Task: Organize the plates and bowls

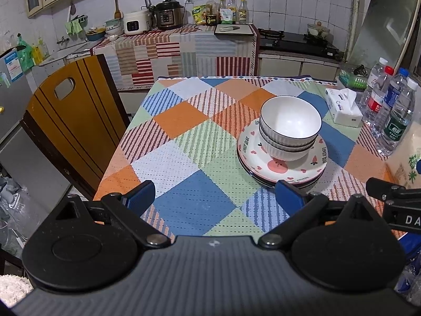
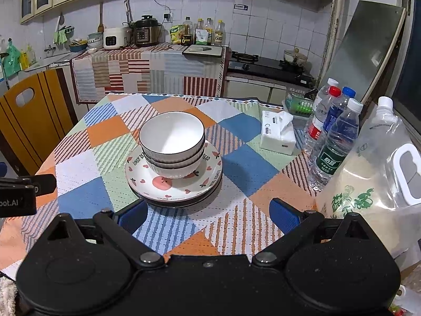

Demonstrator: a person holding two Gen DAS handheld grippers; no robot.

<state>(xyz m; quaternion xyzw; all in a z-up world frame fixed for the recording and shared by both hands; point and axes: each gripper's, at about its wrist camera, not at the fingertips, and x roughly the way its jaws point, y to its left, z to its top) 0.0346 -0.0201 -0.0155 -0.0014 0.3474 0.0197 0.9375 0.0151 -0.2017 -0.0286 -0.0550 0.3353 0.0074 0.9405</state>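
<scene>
My right gripper [image 2: 208, 217] sits low over the near edge of the checked, many-coloured tablecloth [image 2: 79, 202], its blue pads spread wide with nothing between them. Straight ahead of it, just past the fingertips and slightly to the left, stands the whole pile: two nested white ribbed bowls with thin dark rims [image 2: 172, 144], upright, resting on a stack of round plates whose top one is white with pink hearts and a pink bear face [image 2: 173, 184]. The stack has no long axis to speak of; it is round, so I can come at its rim from any side.

My left gripper [image 1: 214, 197] is likewise spread wide and empty, but from there the bowls [image 1: 289, 129] and plates [image 1: 281, 168] lie off to the right, with my right finger pad nearly level with the plates' near rim. I judge the right gripper the better placed, being squarely in front.

Nothing stands between either tool and the stack. To the right are a white tissue pack [image 2: 279, 137], a cluster of clear plastic water bottles [image 2: 334, 137] and a large translucent pouch with a white handle [image 2: 373, 184]; these crowd that side, so a wide swing rightward could knock them. A wooden chair back [image 1: 71, 121] stands left of the table.
</scene>
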